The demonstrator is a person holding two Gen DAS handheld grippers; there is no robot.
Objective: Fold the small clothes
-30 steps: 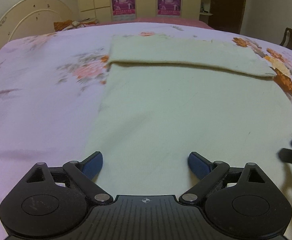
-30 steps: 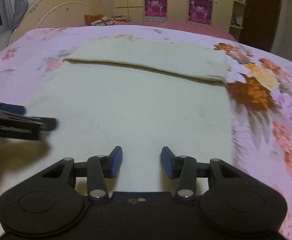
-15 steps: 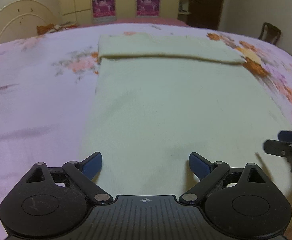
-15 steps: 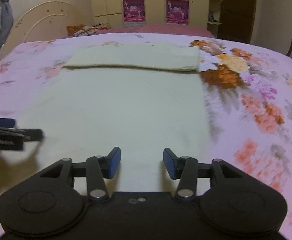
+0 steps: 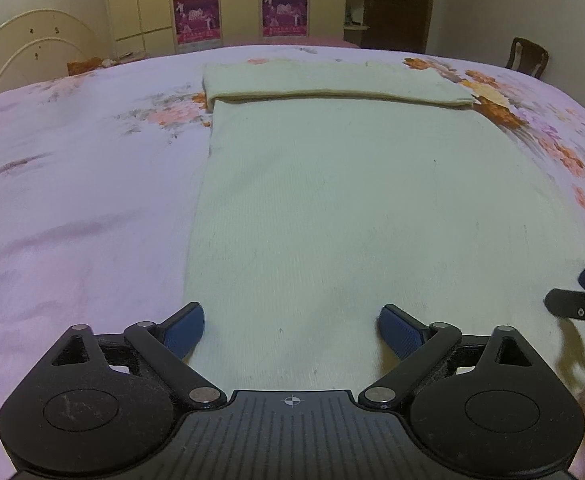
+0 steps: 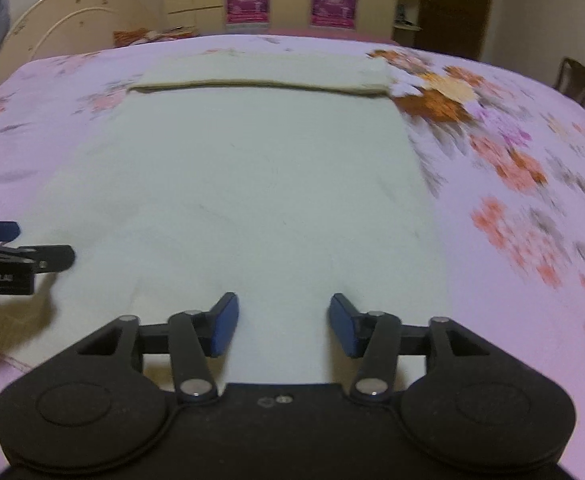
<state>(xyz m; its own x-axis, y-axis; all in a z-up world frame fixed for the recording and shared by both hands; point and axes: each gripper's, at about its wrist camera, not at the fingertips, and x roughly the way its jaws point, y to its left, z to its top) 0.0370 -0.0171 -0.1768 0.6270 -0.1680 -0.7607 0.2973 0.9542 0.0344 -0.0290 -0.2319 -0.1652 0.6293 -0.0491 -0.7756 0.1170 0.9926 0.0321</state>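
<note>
A pale cream cloth (image 5: 352,208) (image 6: 252,184) lies flat on the bed, its far end folded over into a band (image 5: 332,82) (image 6: 264,72). My left gripper (image 5: 291,330) hovers over the cloth's near left part, its jaws opening wide with nothing between them; its left blue pad sits at the cloth's left edge. My right gripper (image 6: 283,326) hovers over the near right part, jaws opening, nothing pinched. Each gripper shows at the edge of the other's view: the right gripper (image 5: 584,308) and the left gripper (image 6: 16,256).
The bed carries a lilac sheet (image 5: 72,200) (image 6: 532,184) with orange flowers. A cream headboard (image 5: 24,56) stands at the far left, wardrobes with pink posters (image 5: 240,8) behind, a dark door (image 5: 396,4) and a wooden chair (image 5: 526,58) at the right.
Both grippers have slid sideways over the cloth, the left toward its left edge and the right toward its right edge. Both jaws stand wider than before.
</note>
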